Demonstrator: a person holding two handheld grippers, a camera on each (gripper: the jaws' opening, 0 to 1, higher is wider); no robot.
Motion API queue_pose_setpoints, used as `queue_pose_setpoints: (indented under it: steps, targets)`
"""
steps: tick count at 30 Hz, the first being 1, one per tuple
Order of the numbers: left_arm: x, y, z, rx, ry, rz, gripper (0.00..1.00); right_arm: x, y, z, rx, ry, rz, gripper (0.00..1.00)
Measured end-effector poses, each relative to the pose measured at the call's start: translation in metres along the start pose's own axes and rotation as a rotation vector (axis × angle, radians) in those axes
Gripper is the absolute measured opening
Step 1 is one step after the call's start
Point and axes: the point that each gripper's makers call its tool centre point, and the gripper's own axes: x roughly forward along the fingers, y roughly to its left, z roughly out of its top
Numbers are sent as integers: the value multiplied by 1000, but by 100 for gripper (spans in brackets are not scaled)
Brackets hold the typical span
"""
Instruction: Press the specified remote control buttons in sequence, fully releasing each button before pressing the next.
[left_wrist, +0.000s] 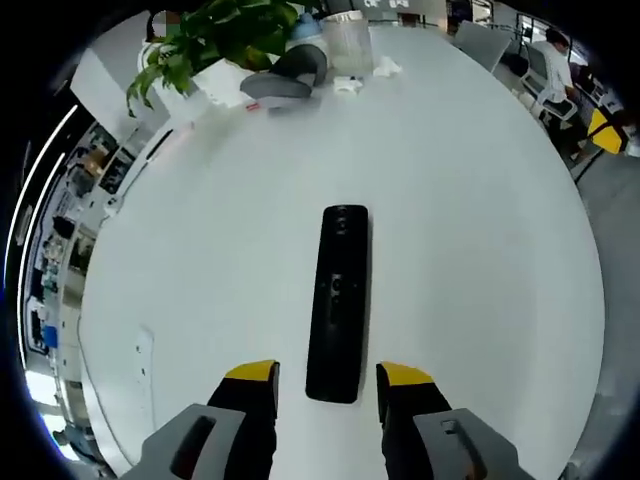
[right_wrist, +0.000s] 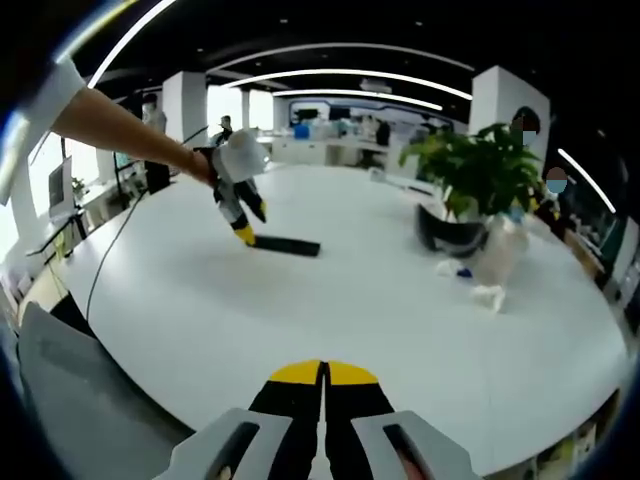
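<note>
While lying flat, remote (left_wrist: 337, 300) points lengthwise away from left gripper (left_wrist: 328, 375).

Large white counter (right_wrist: 330, 300), open-plan office beyond. Curved light strips (right_wrist: 340, 75) on dark ceiling. White pillars (right_wrist: 185, 105). Potted plant (right_wrist: 480, 170) at far side. Bright windows left.

Left gripper (left_wrist: 328, 374): jaws parted, yellow-tipped fingers (left_wrist: 252, 372) rising side by side from the bottom of the left gripper view; seen in the right gripper view at the end of the person's outstretched bare forearm (right_wrist: 125, 128), angled downward, tips low. Right gripper (right_wrist: 323, 372): jaws closed together, yellow tips touching, nothing between them; pointing forward, level.
</note>
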Motion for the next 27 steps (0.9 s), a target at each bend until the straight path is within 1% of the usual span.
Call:
queue_pose_setpoints:
  steps: [1, 2, 4, 5, 6, 7, 8, 9, 13, 14, 16, 20, 24, 25, 27]
  targets:
    - [1, 1, -1, 9, 3, 6, 39, 0, 0, 0, -1, 1, 1, 0]
    - [3, -1, -4, 40, 17, 5, 36, 0, 1, 0, -2, 1, 1, 0]
    - [10, -1, -9, 49, 35, 24, 32, 1, 1, -1, -1, 8, 4, 0]
    - [12, -1, -12, 57, 50, 29, 31, 1, 1, -1, -1, 10, 3, 0]
    - [16, 0, -17, 63, 80, 42, 30, 1, 1, -1, -3, 11, 1, 0]
    - [13, -6, -7, 87, 24, -19, 27, 1, 0, -1, -5, 8, -3, 0]
    - [14, -2, -14, 38, 60, 2, 26, 1, -1, -1, -4, 4, -7, 0]
    - [14, -2, -15, 29, 67, -1, 25, 1, -1, -1, 1, 4, -6, 0]
    - [17, -2, -14, 94, 53, -26, 24, 2, -1, -2, 0, 10, -5, 0]
    - [17, -1, -15, 85, 55, -30, 24, 2, 0, -2, -4, 12, -6, 0]
    - [18, -1, -15, 42, 63, -45, 24, 2, 0, -2, -6, 14, -4, 0]
    - [19, -1, -15, 36, 80, -59, 24, 2, 0, -2, -4, 15, -6, 0]
    - [20, -2, -15, 26, 112, -65, 24, 2, 0, -2, -4, 12, -6, 0]
    - [19, -1, -15, 8, 117, -62, 24, 2, 0, -2, -5, 12, -6, 0]
    - [20, -1, -15, 5, 128, -72, 24, 2, 0, -2, -7, 13, -5, 0]
